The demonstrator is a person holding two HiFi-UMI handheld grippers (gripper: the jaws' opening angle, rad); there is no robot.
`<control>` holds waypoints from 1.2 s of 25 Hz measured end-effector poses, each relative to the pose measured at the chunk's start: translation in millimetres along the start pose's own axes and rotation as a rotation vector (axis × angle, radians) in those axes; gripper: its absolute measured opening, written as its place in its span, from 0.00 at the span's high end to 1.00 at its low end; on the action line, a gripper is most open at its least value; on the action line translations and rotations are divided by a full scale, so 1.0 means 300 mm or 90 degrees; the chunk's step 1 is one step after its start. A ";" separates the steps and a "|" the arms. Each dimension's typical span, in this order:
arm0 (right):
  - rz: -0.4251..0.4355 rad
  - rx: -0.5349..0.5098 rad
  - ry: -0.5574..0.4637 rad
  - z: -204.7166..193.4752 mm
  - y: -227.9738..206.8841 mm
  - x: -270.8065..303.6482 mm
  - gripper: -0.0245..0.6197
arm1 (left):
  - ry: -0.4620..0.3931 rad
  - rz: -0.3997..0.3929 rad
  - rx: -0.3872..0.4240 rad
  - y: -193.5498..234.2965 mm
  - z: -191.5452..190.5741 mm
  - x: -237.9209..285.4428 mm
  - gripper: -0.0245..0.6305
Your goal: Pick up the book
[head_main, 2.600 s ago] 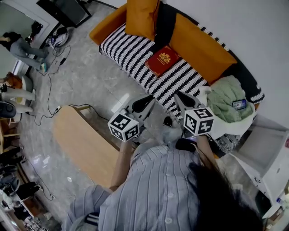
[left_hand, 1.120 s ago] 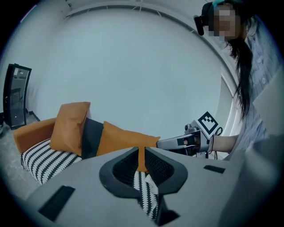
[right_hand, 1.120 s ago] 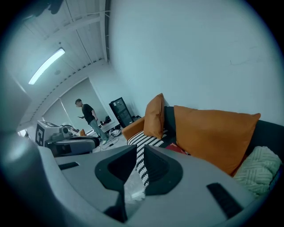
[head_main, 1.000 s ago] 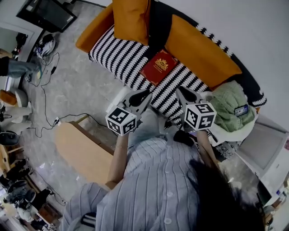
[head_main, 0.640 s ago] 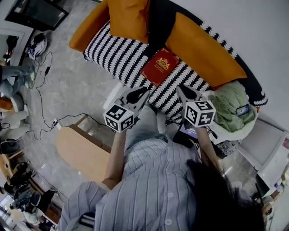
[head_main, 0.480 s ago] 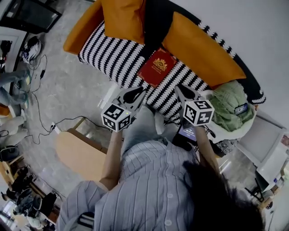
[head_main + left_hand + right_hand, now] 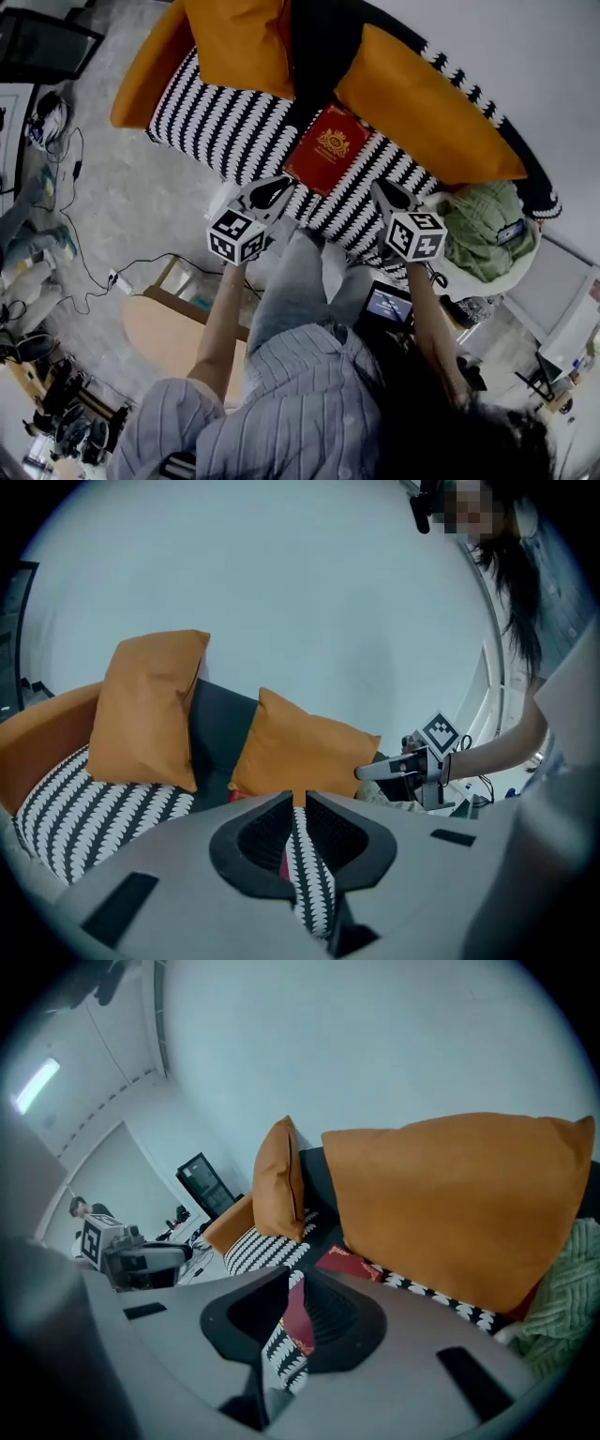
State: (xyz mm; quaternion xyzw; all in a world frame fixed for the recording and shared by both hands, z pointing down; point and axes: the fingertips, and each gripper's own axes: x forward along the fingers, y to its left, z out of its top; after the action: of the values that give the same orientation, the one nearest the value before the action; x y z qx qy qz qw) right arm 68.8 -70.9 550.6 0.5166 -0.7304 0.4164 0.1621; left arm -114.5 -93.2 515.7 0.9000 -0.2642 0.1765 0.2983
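A red book (image 7: pixel 330 150) with a gold emblem lies flat on the striped sofa seat (image 7: pixel 225 122), in front of the orange cushions. My left gripper (image 7: pixel 281 188) hovers just short of the book's near left corner, shut and holding nothing. To the right of the book, my right gripper (image 7: pixel 381 191) is also shut and holds nothing. In the left gripper view the closed jaws (image 7: pixel 298 803) point at the seat, and a sliver of the book (image 7: pixel 236 796) shows above them. In the right gripper view the book (image 7: pixel 352 1262) lies just beyond the shut gripper (image 7: pixel 291 1281).
Two orange cushions (image 7: pixel 427 112) lean on the sofa back. A green blanket (image 7: pixel 483 239) with a phone on it lies at the sofa's right end. A wooden table (image 7: pixel 164 328) stands at the person's left, and a small screen (image 7: pixel 386 305) sits by the knees. Cables run across the floor (image 7: pixel 84 178).
Both grippers have moved forward and down toward the sofa seat, closing in on the book from either side. Both stayed shut.
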 end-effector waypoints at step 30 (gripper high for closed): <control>-0.028 0.235 0.080 -0.308 -0.403 0.626 0.80 | 0.329 -0.072 -0.090 0.534 -0.586 0.512 0.63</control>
State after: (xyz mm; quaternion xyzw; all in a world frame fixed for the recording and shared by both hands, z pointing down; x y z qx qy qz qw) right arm 80.8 -130.0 784.5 0.5266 -0.6187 0.5707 0.1190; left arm -113.1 -148.5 793.3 0.8157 -0.1402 0.3644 0.4269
